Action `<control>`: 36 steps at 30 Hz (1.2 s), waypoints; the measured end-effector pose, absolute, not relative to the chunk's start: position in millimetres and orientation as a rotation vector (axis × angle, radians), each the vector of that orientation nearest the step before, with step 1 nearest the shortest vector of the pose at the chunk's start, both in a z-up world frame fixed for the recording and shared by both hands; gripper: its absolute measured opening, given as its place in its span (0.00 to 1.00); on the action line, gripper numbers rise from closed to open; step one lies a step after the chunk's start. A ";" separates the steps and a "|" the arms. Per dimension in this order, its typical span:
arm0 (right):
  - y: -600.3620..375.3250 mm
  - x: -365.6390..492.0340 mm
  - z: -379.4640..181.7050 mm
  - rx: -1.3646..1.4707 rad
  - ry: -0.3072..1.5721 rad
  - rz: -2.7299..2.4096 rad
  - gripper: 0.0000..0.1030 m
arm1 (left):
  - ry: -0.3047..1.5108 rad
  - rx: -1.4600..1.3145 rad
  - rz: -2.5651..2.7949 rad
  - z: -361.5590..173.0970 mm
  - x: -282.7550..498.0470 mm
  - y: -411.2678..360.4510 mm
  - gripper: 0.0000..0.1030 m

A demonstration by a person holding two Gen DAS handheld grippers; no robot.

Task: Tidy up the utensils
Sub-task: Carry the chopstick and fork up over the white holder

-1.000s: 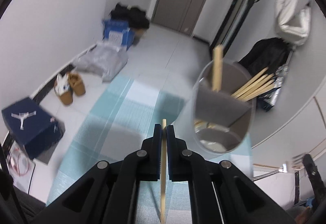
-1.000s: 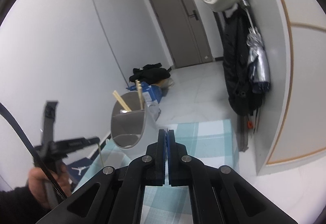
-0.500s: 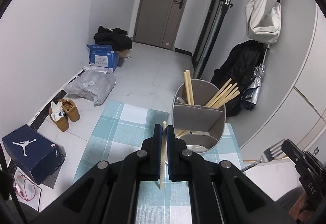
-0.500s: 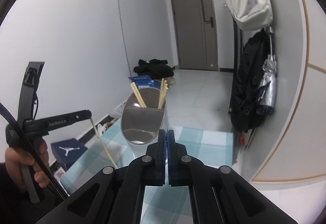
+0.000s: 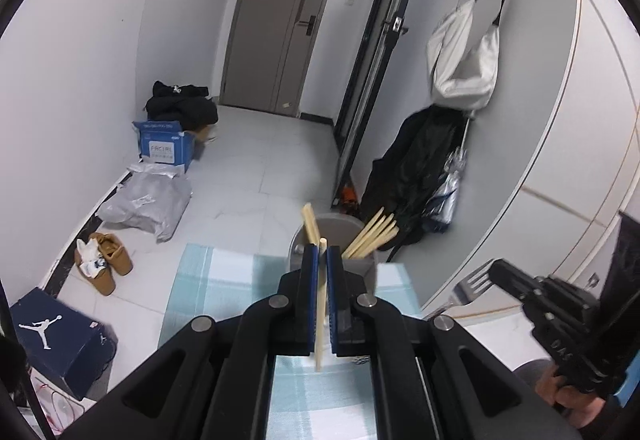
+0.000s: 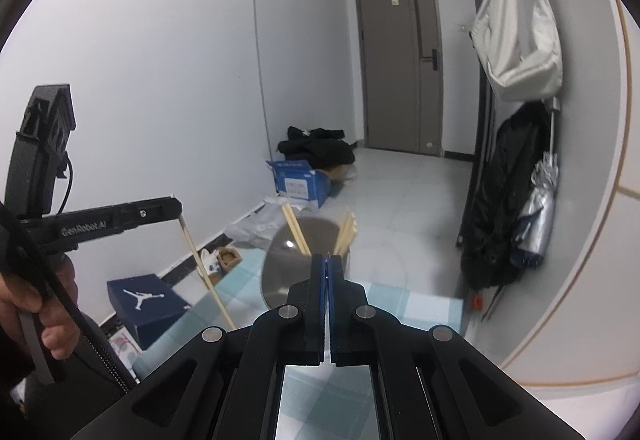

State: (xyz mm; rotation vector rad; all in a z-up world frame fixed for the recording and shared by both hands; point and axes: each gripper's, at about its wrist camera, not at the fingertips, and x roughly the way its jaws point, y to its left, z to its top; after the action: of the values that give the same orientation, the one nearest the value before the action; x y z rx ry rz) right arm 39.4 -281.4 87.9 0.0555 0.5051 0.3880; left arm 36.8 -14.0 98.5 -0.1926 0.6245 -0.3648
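My left gripper (image 5: 322, 252) is shut on a single wooden chopstick (image 5: 320, 320) that hangs down between its blue pads. Just beyond the tips stands the grey utensil holder (image 5: 334, 226) with several chopsticks (image 5: 372, 234) leaning in its compartments. At the right of the left wrist view, my right gripper (image 5: 495, 269) is shut on a metal fork (image 5: 476, 280), tines pointing left. In the right wrist view the right gripper (image 6: 327, 260) has its pads pressed together, with the holder (image 6: 286, 280) right behind them. The left gripper (image 6: 176, 206) holds its chopstick (image 6: 204, 272) at the left there.
The holder stands on a teal checked cloth (image 5: 224, 280). On the floor to the left lie a dark shoebox (image 5: 56, 336), brown shoes (image 5: 108, 260), a grey bag (image 5: 148, 204) and a blue carton (image 5: 164, 146). A white bag (image 5: 464, 68) and black coat (image 5: 416, 160) hang at right.
Both grippers have risen, so the holder has dropped lower in both views and sits behind the fingertips. The right gripper with the fork has come further into the left wrist view.
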 end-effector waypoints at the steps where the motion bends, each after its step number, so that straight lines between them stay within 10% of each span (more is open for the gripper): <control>1: -281.2 41.0 92.9 0.052 0.500 0.391 0.00 | 0.620 -0.199 -0.374 104.8 38.0 -13.1 0.01; 16: -279.8 98.8 163.0 -0.023 0.449 0.411 0.00 | 0.516 -0.255 -0.420 163.9 82.2 -27.2 0.01; 36: -260.4 187.2 135.4 -0.168 0.522 0.448 0.01 | 0.676 -0.259 -0.406 106.2 155.5 -33.3 0.01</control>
State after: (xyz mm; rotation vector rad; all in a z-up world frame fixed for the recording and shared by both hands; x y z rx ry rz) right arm 187.2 -260.4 135.4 -0.1681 0.5222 0.4475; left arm 155.5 -33.3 106.2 -0.2589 0.6765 -0.4057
